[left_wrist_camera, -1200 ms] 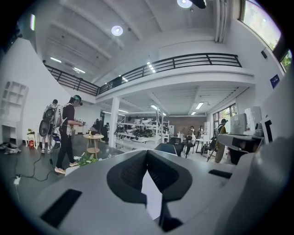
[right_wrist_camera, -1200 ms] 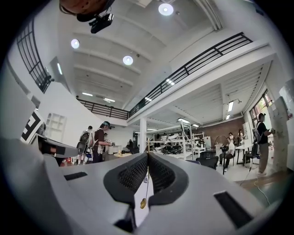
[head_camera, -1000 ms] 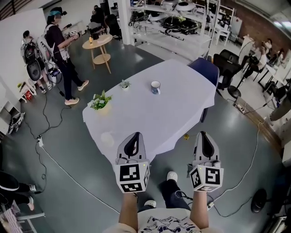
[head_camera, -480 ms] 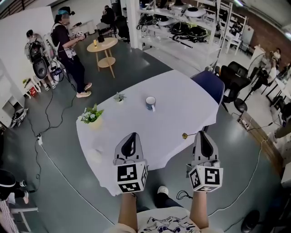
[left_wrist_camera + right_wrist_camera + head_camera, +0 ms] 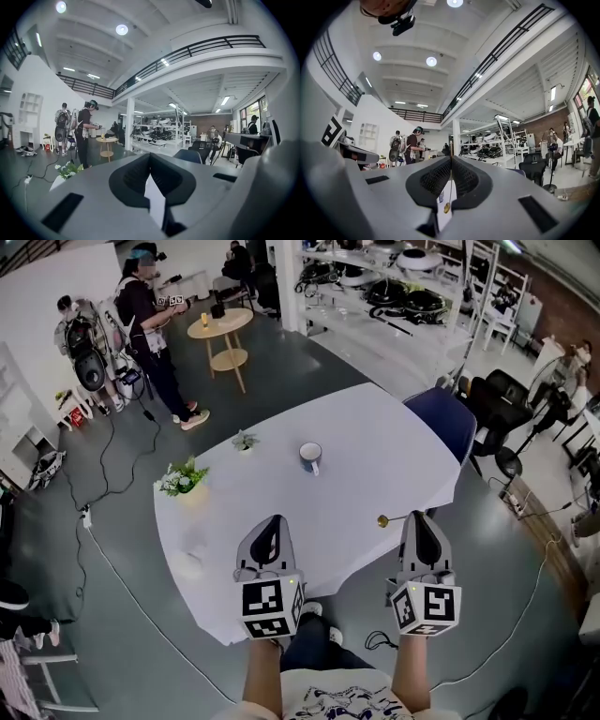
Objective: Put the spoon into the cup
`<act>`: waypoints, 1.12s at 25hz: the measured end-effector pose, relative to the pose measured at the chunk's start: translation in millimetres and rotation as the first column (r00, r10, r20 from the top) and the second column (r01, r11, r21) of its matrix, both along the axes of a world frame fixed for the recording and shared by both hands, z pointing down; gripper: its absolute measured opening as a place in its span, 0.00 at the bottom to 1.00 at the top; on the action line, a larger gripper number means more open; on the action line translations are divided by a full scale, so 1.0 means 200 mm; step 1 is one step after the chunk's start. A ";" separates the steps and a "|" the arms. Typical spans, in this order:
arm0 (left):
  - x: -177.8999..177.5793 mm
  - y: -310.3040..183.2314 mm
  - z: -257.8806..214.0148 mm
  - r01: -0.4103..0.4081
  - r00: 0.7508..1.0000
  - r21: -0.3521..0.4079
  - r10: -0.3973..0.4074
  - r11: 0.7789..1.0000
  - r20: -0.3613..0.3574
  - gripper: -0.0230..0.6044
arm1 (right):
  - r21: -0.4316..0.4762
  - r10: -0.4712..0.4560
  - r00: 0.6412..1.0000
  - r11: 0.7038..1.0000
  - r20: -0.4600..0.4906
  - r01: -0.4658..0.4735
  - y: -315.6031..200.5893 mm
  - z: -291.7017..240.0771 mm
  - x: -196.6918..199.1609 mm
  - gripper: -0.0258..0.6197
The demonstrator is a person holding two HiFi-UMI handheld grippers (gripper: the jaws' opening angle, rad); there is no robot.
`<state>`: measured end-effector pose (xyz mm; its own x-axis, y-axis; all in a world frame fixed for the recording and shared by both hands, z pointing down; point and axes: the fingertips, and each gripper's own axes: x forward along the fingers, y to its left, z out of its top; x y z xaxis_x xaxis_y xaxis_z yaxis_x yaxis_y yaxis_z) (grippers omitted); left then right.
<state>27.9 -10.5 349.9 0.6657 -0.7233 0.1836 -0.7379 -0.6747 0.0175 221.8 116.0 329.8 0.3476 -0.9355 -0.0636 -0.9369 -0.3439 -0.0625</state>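
On the white-clothed table (image 5: 356,427), a blue-and-white cup (image 5: 310,457) stands upright near the middle. My right gripper (image 5: 419,518) hovers at the table's near right edge, shut on the thin handle of a gold spoon (image 5: 382,520). The spoon's bowl sticks out to the left, over the cloth, well short of the cup. In the right gripper view the spoon (image 5: 446,207) hangs bowl-down between the closed jaws of my right gripper (image 5: 451,159). My left gripper (image 5: 272,521) floats over the near edge, left of the right one. Nothing shows between the meeting jaws of that left gripper (image 5: 150,157).
A small potted plant (image 5: 246,440) and a bigger flower pot (image 5: 184,478) stand on the table's left side. A blue chair (image 5: 441,418) is tucked in at the far right. Beyond are a round wooden side table (image 5: 219,329), standing people (image 5: 150,324), shelving and floor cables.
Both grippers have moved forward to the table together. The spoon's bowl, which hung over the floor beside the table, is now over the cloth's near edge. Both jaws stay shut.
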 end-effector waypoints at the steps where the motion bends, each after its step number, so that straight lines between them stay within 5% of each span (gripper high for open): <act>1: 0.01 -0.03 0.01 0.004 1.000 -0.004 -0.004 1.000 0.002 0.06 | -0.003 -0.004 1.000 1.000 0.002 0.004 -0.02 0.01 0.01 0.07; 11: 0.24 -0.31 0.08 0.014 1.000 -0.034 -0.014 0.999 0.002 0.06 | -0.029 -0.013 1.000 0.999 0.012 0.013 -0.32 0.08 0.23 0.07; 28: 0.52 -1.08 0.16 0.137 0.990 -0.087 -0.138 0.987 -0.007 0.06 | -0.066 -0.187 0.982 0.980 -0.005 0.186 -1.26 0.10 0.52 0.07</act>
<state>132.7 -226.4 381.9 0.5635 -0.7902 0.2411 -0.8230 -0.5622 0.0808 325.2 -136.5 349.9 0.1659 -0.9861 -0.0035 -0.9855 -0.1657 -0.0355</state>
